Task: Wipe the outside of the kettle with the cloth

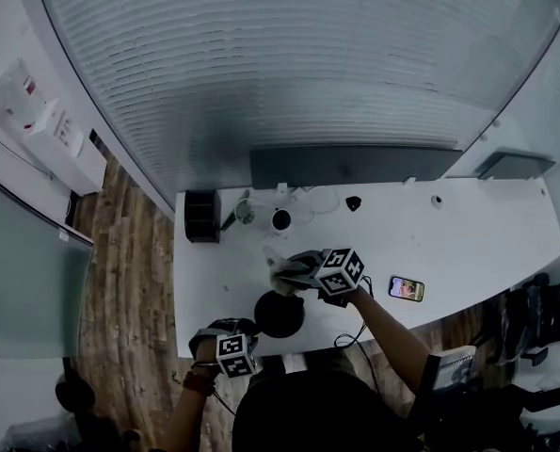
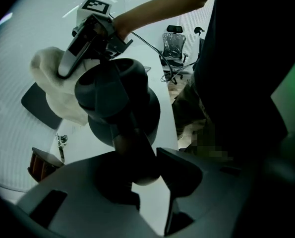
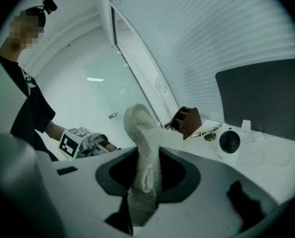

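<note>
Between the left gripper's (image 2: 148, 168) jaws runs the dark handle (image 2: 131, 145) of the black kettle (image 2: 118, 100), and the jaws are closed on it at about half their spread. The kettle's round body sits just ahead of that gripper, close to the near edge of the white worktop (image 1: 468, 238).

Past the kettle from the left gripper, the right gripper (image 3: 145, 181) is clamped on a white cloth (image 3: 140, 133). The cloth stands up in a folded hump between the narrow jaws, and its loose end hangs below them. The bunched cloth is right by the kettle's far side, level with the lid, but I cannot tell whether it touches.

Ahead of the right gripper and to its right, a small round camera (image 3: 230, 142) and a brown box (image 3: 187, 121) stand on the worktop. A phone (image 1: 407, 288) lies flat off to that gripper's right, well apart from the kettle.
</note>
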Tool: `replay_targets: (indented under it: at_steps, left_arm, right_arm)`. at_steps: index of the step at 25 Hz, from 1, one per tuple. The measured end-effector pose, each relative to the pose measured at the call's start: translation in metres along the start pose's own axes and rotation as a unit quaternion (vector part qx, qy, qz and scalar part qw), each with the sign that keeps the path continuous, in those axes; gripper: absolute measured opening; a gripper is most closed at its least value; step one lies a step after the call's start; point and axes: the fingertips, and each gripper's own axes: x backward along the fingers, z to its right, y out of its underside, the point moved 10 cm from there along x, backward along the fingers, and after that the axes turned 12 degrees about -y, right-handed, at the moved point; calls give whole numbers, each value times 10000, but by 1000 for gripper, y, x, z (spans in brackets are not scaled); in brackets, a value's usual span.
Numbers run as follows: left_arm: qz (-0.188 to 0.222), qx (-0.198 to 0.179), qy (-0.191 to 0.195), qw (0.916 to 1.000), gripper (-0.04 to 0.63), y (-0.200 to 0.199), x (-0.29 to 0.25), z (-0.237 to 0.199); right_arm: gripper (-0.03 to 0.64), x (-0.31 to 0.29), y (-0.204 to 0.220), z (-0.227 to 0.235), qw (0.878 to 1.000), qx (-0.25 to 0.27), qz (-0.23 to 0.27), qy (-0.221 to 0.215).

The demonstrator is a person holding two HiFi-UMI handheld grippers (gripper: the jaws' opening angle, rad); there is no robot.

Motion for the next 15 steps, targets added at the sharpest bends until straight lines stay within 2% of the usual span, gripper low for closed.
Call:
replay_targets:
  at_steps: [3, 6, 9, 12, 15]
  left_arm:
    - [-7, -53, 3, 10000, 109, -1, 2, -10]
    - [-133, -1, -61, 9999, 109, 2, -4, -7]
    - [-301, 195, -247, 9991, 109, -1, -5, -8]
    - [-574, 501, -513, 9958, 109, -7, -7, -7]
    - [-862, 848, -823, 9892, 109, -11, -11, -6]
  right_arm:
    - [100, -18, 11, 0, 9996, -100, -221, -146]
    - [100, -18, 36, 11, 9968, -717, 293, -214]
    - [100, -12, 61, 34, 9855, -1494, 794, -152]
    - [100, -11, 96, 58, 9713, -2233, 807, -142]
    - [100, -15, 121, 76, 9540, -2837, 913, -319]
